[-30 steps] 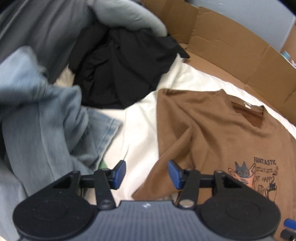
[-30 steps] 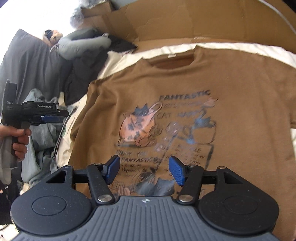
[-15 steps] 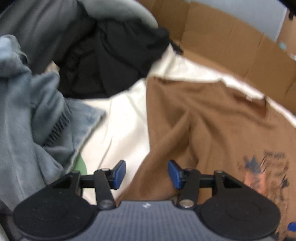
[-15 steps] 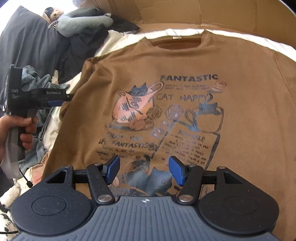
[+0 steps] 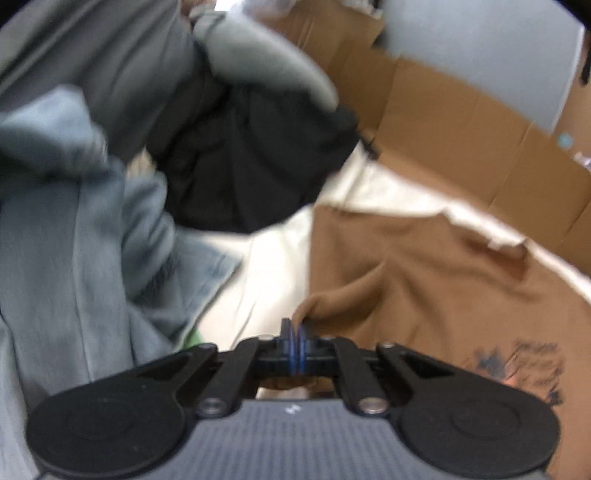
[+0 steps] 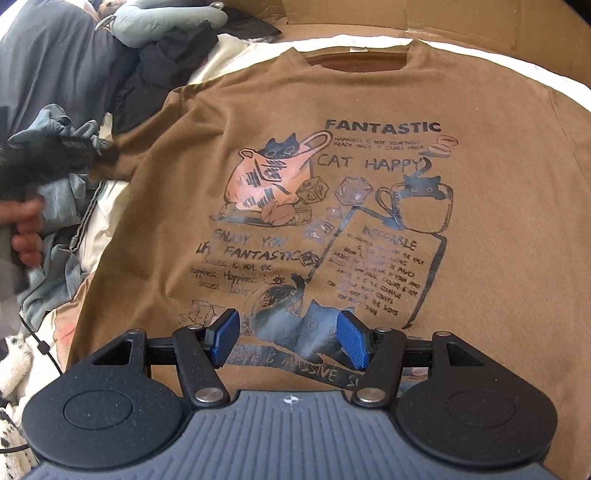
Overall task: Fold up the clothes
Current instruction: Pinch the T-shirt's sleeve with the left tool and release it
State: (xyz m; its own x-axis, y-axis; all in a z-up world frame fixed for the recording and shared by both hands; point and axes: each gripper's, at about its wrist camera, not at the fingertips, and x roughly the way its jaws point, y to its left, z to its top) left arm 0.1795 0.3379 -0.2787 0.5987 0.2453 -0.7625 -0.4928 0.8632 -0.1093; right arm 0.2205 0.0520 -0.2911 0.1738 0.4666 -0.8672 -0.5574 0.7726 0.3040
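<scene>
**A:** On the bed's cream sheet [image 6: 229,61], brown cat-print T-shirt [image 6: 369,184] lies face up, collar toward the cardboard wall [image 6: 480,33], body mostly flat. Left sleeve edge is rumpled, near the blue-grey jeans [image 5: 74,240] and the black garment [image 5: 240,166] piled at the bed's left side.

**B:** Tongs?

**A:** Left tongs [image 5: 297,339] have just closed, pads together on a fold of the shirt's left sleeve edge; brown fabric pokes up right at the tips. The left wrist view is blurred, so I can't tell how deep the bite is. Right tongs [image 6: 288,339] are wide, nothing between the pads, hanging over the lower print near the hem.

**B:** So the sleeve fold is starting?

**A:** My read, yes. To do it well: check the pinch has the sleeve only, not the sheet underneath. Lift just enough to clear, then carry the sleeve across toward the print, keeping the fold line parallel to the shirt's side.

**B:** Right side?

**A:** I'd take the hem or pin the body with it, so the shirt doesn't drag toward the jeans. Risk is a shallow grip slipping mid-carry.
</scene>
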